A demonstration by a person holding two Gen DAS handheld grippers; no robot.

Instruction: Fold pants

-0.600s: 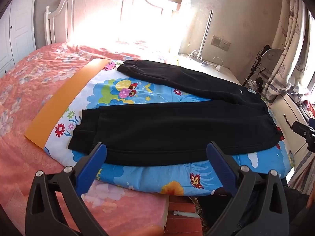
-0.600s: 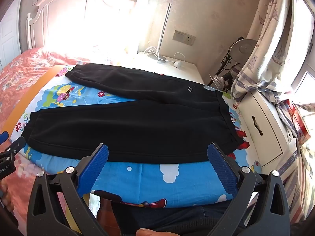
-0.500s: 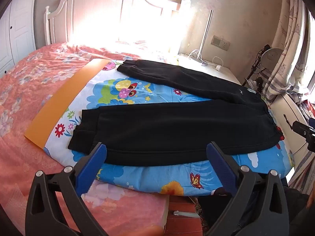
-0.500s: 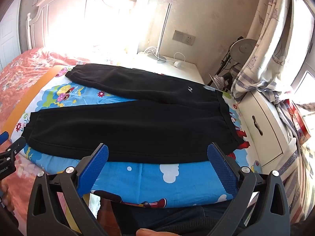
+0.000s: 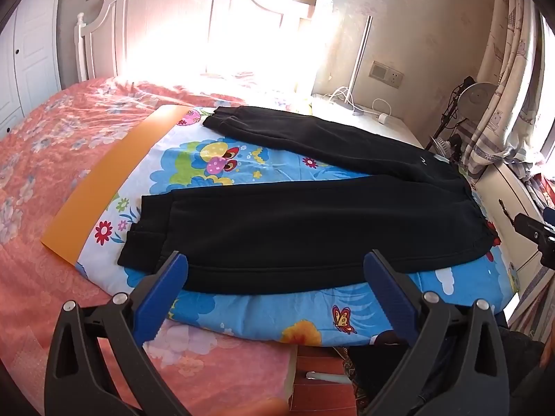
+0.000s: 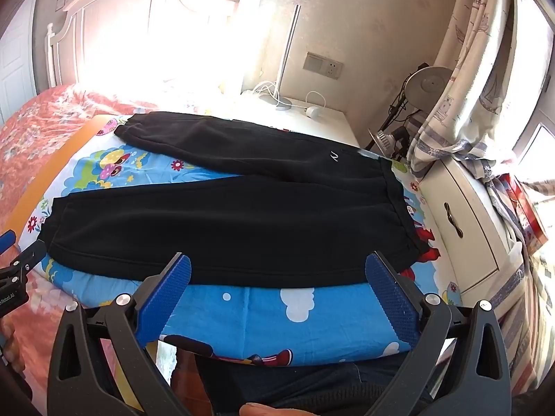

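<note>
Both wrist views look forward across the bed from its near edge – sharing the black pants (image 5: 312,222) (image 6: 236,228).

The black pants (image 5: 312,228) lay flat and unfolded on the cartoon-print sheet (image 5: 263,315), legs spread in a V. The waistband sat at the sheet's right end, the cuffs toward its orange-bordered left end. A small white logo (image 6: 334,155) marked the far leg near the waistband.
</note>
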